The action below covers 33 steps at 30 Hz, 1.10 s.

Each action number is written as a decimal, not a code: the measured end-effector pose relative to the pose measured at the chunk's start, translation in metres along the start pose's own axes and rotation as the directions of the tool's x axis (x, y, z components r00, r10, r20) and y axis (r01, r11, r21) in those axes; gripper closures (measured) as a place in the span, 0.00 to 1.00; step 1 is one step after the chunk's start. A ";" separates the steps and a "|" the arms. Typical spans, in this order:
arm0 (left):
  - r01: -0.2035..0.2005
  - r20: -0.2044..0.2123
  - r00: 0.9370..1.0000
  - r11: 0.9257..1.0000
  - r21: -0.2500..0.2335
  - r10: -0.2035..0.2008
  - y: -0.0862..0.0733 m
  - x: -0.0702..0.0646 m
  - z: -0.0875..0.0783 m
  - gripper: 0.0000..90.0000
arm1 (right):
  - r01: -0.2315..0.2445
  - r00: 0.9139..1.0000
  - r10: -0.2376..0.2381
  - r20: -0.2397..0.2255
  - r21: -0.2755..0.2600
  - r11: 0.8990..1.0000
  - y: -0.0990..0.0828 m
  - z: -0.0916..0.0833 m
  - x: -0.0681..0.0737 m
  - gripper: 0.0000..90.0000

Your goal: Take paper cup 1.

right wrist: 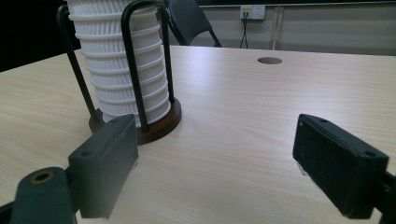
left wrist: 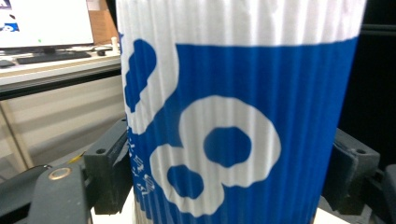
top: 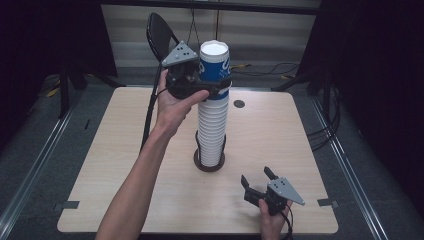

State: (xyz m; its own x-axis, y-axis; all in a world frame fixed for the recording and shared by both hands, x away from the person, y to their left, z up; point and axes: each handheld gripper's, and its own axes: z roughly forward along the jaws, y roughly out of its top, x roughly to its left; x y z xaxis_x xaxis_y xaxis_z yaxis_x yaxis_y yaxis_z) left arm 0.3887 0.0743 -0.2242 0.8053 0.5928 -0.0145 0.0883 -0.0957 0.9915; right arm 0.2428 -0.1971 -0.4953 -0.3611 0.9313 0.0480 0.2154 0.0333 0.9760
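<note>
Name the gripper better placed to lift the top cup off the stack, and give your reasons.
Left. The left gripper has its jaws on either side of the blue-and-white top cup on the cup stack. The right gripper sits open near the table edge, apart from the stack.

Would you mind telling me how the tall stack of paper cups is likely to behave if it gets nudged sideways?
The cup stack rises well above its wire holder, so the top probably sways or tips. The ribbed paper looks light and likely dents easily. The left claw, shut on the blue cup, may steady it.
</note>
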 end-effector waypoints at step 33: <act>-0.021 -0.008 1.000 0.987 -0.158 0.020 0.023 -0.006 -0.021 0.22 | 0.003 1.000 -0.003 -0.001 0.007 1.000 0.000 0.000 0.001 0.15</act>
State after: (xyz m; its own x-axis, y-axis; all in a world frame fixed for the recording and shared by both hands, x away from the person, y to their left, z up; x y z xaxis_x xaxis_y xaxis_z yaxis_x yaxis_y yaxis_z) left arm 0.3741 0.0854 -0.1986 0.8024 0.5968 0.0065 -0.0222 0.0191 0.9996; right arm 0.2431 -0.1964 -0.4951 -0.3627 0.9308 0.0455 0.2203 0.0382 0.9747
